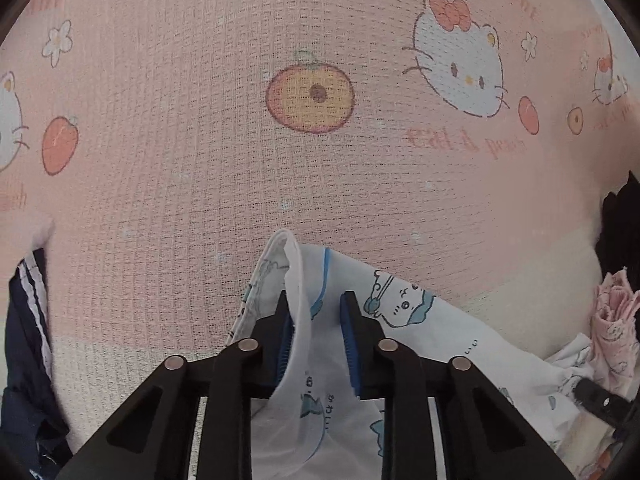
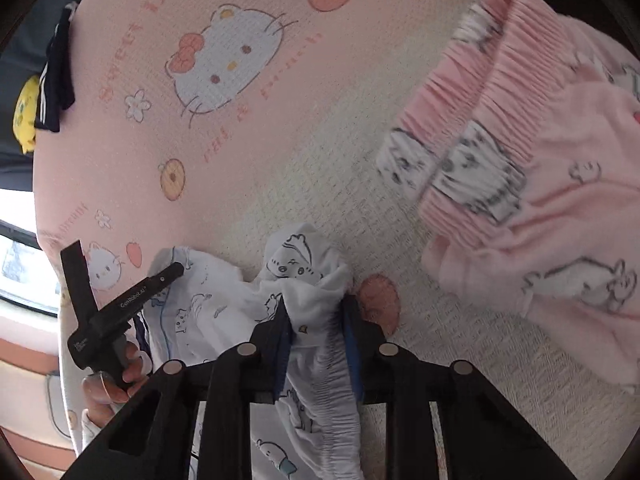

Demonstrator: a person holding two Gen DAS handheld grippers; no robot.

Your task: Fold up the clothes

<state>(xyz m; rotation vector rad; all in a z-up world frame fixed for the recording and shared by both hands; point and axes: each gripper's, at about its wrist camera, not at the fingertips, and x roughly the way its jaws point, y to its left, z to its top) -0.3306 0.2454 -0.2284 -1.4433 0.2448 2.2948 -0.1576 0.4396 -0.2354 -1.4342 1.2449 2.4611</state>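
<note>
Our left tool [image 2: 120,312] reads "GenRobot.AI"; both it and our right tool [image 2: 316,320] pinch the white printed garment [image 2: 224,304], pink pants [image 2: 540,184] ahead-right.

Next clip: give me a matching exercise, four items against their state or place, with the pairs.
Items:
1. white garment
2. pink garment
3. navy garment
4. sheet

States:
A. lies under everything, cat and peach print
B. held by both grippers
C. lies loose, gathered waistband showing, right wrist view
D. lies at the left edge, white stripes

Pairs: 1-B, 2-C, 3-D, 4-A. The left gripper and right gripper each pinch the white garment.
</note>
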